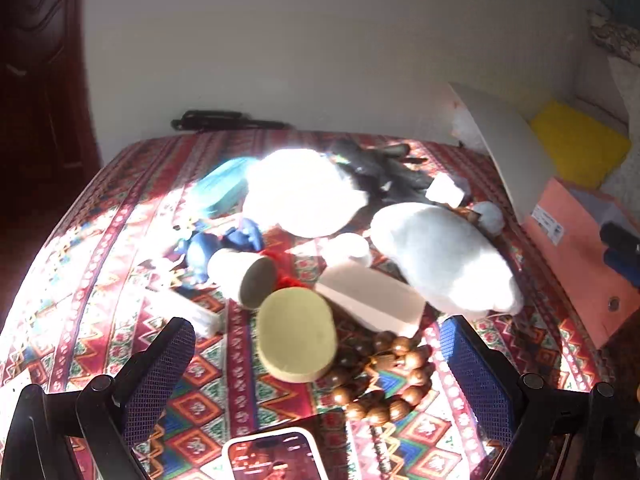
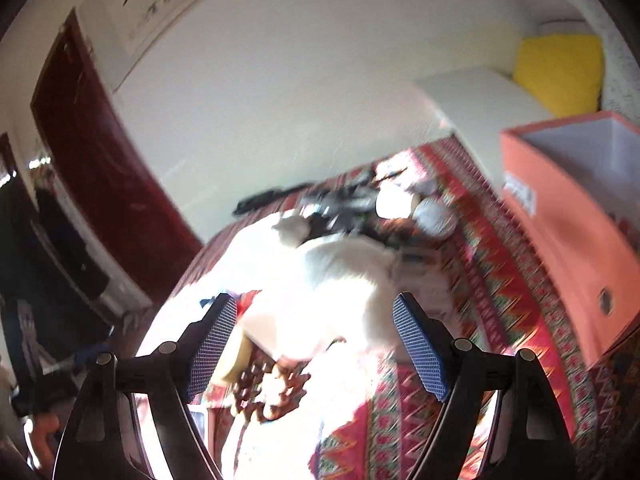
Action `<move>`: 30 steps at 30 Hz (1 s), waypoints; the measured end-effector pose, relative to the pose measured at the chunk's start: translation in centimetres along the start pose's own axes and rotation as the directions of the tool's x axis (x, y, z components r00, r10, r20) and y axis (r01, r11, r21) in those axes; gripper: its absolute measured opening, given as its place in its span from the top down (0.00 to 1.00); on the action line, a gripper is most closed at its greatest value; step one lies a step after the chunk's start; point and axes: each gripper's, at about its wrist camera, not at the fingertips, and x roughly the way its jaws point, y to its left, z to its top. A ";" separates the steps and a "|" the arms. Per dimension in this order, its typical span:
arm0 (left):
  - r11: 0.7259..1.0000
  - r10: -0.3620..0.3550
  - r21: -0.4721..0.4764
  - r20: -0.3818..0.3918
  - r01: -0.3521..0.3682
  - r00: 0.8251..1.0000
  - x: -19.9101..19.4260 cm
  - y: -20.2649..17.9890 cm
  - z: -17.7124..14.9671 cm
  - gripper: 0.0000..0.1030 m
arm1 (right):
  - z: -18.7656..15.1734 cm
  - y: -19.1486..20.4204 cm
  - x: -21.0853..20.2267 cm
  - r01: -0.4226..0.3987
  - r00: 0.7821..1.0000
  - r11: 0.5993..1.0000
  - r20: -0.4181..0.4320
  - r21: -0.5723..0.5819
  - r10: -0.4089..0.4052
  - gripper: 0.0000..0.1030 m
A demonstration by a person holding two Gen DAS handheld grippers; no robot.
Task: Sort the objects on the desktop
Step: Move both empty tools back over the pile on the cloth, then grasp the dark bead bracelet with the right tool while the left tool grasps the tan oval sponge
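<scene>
My left gripper is open above a patterned tablecloth, its fingers either side of a pale yellow-green oval disc and a string of brown wooden beads. Behind them lie a white tube, a white box, a grey-white plush, a bright white round thing and a blue toy. My right gripper is open, tilted and blurred, with the white plush in front of its fingers and the beads below. Nothing is held.
An orange open box stands on the right of the table, also the orange box in the left wrist view. A phone lies at the near edge. A black tangle and teal cloth lie at the back. A yellow cushion sits beyond.
</scene>
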 end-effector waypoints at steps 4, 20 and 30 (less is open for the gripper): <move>0.994 -0.076 -0.081 -0.057 0.072 0.995 1.3 4.3 0.1 0.02 | -5.2 3.0 4.5 -0.024 0.973 0.998 -0.231 -0.055 0.010 0.26; 0.972 -0.215 -0.153 -0.255 0.180 0.943 11.0 4.3 -1.4 0.02 | -6.2 1.7 11.1 0.065 0.926 0.998 -0.372 -0.022 -0.069 0.27; 0.973 -0.214 -0.148 -0.310 0.176 0.926 13.7 2.5 -1.7 0.02 | -6.3 2.1 12.7 0.069 0.910 0.996 -0.405 -0.052 -0.084 0.27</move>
